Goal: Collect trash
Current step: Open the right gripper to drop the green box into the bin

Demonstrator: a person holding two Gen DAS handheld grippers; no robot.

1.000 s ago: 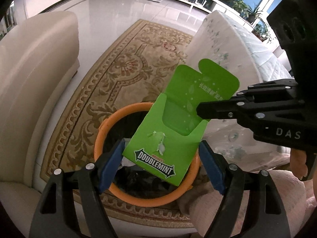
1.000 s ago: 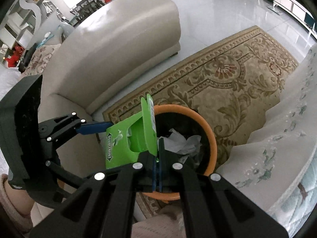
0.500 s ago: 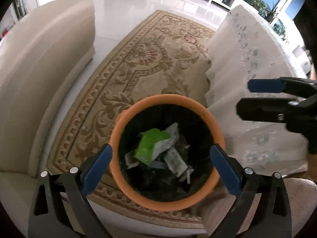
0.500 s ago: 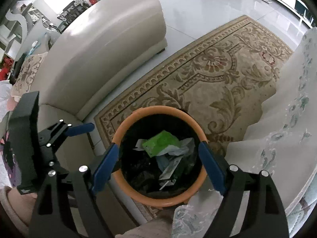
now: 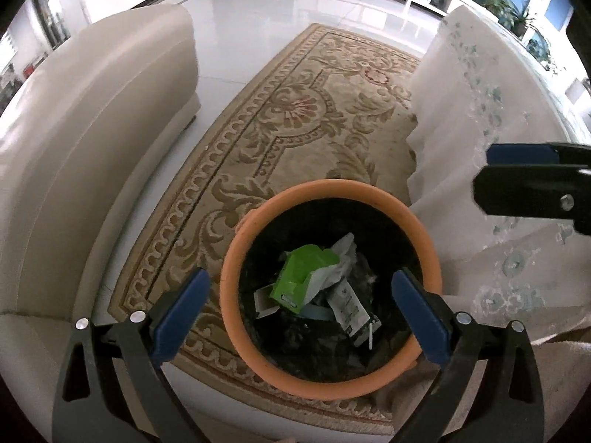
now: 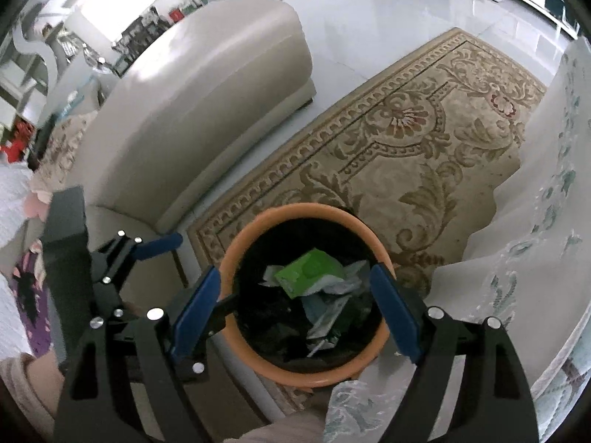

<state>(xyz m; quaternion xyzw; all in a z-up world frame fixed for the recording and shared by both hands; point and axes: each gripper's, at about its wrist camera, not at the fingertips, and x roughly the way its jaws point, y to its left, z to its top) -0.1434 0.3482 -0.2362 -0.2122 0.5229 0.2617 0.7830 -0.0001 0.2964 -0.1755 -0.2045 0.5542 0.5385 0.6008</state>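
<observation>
An orange-rimmed trash bin (image 5: 332, 188) with a black liner stands on the rug directly below both grippers. A green Doublemint gum box (image 5: 301, 277) lies inside it on top of crumpled white wrappers and paper. My left gripper (image 5: 300, 277) hangs open above the bin, nothing between its blue pads. My right gripper (image 5: 482, 171) reaches in from the right edge, also open. In the right wrist view the right gripper (image 6: 295, 272) straddles the bin (image 6: 306, 208) over the green box (image 6: 310, 271), and a blue-padded finger (image 6: 162, 243) of the left gripper shows at left.
A beige sofa (image 5: 92, 140) runs along the left. A white embroidered cloth (image 5: 491, 110) drapes down on the right, close to the bin. A patterned rug (image 5: 314, 110) covers the glossy tiled floor (image 5: 277, 11). A person's sleeve (image 6: 26, 380) shows at lower left.
A second ago my right gripper was shut on the green box above the bin. It opened, the box dropped into the bin, and my left jaws spread wider.
</observation>
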